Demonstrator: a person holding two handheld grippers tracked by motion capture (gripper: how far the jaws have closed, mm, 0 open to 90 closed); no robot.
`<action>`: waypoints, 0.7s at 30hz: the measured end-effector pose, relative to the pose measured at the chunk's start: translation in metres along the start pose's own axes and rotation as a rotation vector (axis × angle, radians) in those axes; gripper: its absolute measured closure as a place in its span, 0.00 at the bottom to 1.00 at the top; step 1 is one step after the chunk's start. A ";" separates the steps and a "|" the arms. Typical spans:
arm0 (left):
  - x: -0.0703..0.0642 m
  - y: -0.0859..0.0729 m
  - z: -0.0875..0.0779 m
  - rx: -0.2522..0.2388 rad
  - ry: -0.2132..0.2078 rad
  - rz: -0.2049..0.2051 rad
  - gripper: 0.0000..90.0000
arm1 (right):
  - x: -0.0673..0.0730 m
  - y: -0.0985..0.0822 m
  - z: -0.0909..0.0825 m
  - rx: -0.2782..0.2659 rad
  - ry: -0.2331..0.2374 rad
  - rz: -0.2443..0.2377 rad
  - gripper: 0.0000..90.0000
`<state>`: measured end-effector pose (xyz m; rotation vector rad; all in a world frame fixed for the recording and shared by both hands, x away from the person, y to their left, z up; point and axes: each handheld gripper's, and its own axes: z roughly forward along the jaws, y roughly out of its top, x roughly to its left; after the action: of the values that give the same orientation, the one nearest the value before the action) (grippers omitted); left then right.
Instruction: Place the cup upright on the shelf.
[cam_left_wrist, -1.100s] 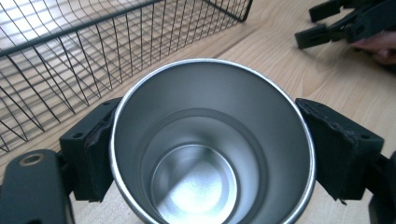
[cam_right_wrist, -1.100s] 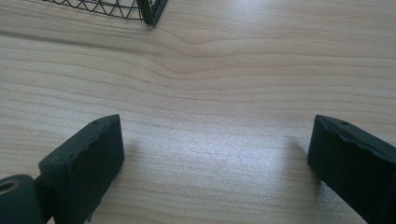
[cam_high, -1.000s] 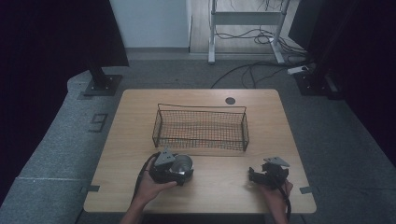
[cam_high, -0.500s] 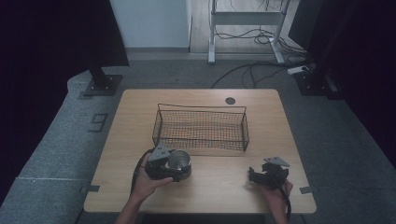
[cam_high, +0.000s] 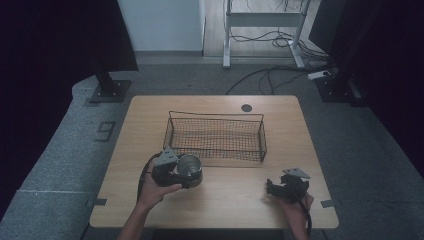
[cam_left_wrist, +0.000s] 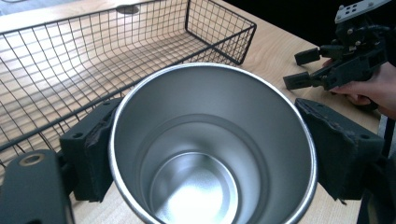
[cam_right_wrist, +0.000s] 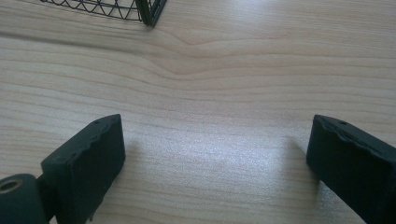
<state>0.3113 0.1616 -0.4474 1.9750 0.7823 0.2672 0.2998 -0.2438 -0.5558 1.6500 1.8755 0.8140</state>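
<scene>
Table (cam_high: 300, 125) — pale wood, mid-frame in the high view.

Wire basket (cam_high: 215, 135) — black mesh, empty, centre of frame.

Steel cup (cam_left_wrist: 212, 144) — mouth toward my left camera, clamped between both pads of my left gripper (cam_high: 181, 171), lower left of centre in the high view, just beside the basket's near wall.

My right gripper (cam_high: 284, 187) — lower right, jaws spread wide over bare wood, holding nothing.

Handling, as I judge it: lift the cup clear of the near rim, keep the squeeze even, lower it inside.
</scene>
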 end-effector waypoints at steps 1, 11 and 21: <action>0.001 0.002 -0.001 -0.004 -0.002 0.001 0.16 | 0.000 0.000 0.000 -0.001 0.000 -0.001 0.05; 0.005 0.009 -0.001 0.002 -0.008 0.002 0.16 | 0.000 0.000 0.000 -0.001 -0.001 0.000 0.05; 0.007 0.018 -0.002 0.002 -0.008 0.010 0.16 | 0.000 0.000 0.000 -0.001 -0.001 0.000 0.05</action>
<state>0.3230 0.1613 -0.4319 1.9812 0.7685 0.2645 0.2998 -0.2440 -0.5558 1.6495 1.8744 0.8141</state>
